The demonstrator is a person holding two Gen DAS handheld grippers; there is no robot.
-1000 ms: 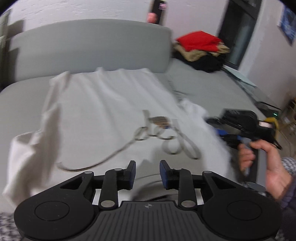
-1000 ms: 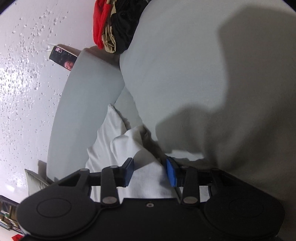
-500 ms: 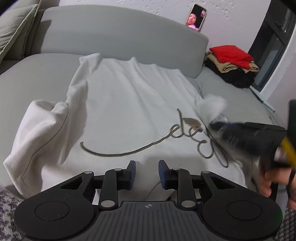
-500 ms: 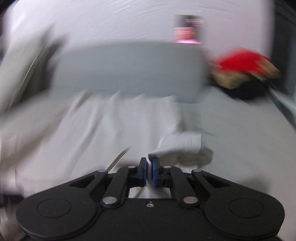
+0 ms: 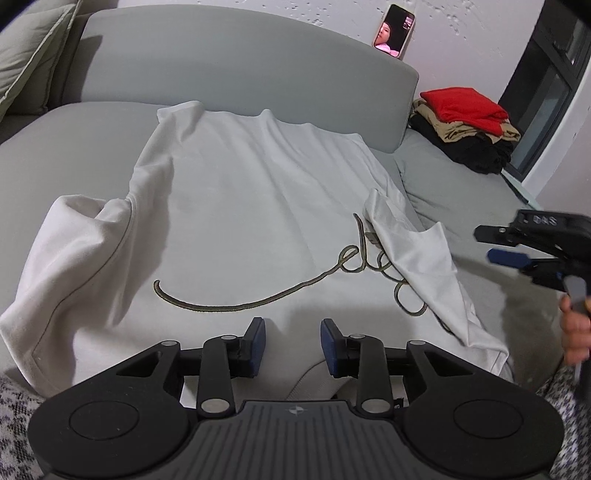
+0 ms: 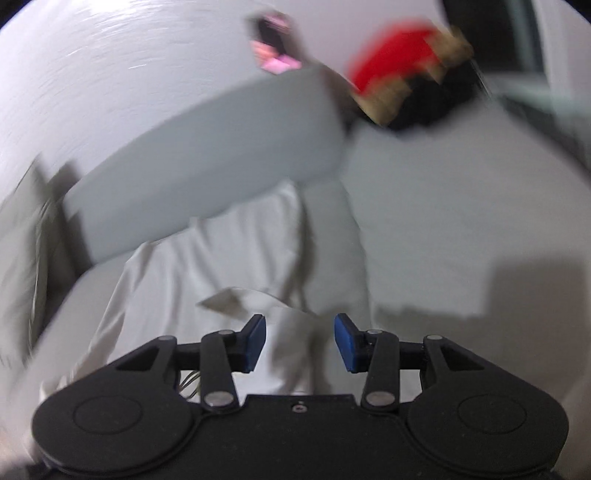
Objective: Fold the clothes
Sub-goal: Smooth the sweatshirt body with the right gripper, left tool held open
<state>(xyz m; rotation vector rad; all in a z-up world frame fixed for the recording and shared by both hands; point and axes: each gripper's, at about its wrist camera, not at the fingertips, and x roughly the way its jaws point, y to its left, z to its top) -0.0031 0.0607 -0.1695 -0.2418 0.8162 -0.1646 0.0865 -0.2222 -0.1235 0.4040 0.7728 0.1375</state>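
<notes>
A white shirt [image 5: 236,206] lies spread across the grey sofa [image 5: 236,62], collar end near the camera, hem up against the backrest, and a dark looping script runs across its chest. The left sleeve is bunched and folded over at the near left; the right sleeve [image 5: 417,254] is flipped in over the body, covering the end of that script. The left gripper [image 5: 291,347] hovers low over the near edge of the shirt, its blue-padded fingers [image 5: 256,345] apart and opening, with only cloth seen below the gap, nothing pinched. Off to the right, the right gripper [image 5: 506,245] hangs clear of the fabric, above bare sofa cushion just beside the folded sleeve, a hand [image 5: 574,328] wrapped round its handle. Its own view is smeared with blur, but the fingers [image 6: 255,343] are plainly spread and opening, empty, the white shirt [image 6: 236,273] lying beyond and below them. Further back on the right sits a stack of folded clothes [image 5: 465,129], red on top, tan and black beneath. A phone [image 5: 394,31] leans on the wall atop the backrest, screen lit. A pale green cushion [image 5: 26,55] fills the far left corner. A patterned black-and-white sleeve shows at the bottom edges of the left view.
</notes>
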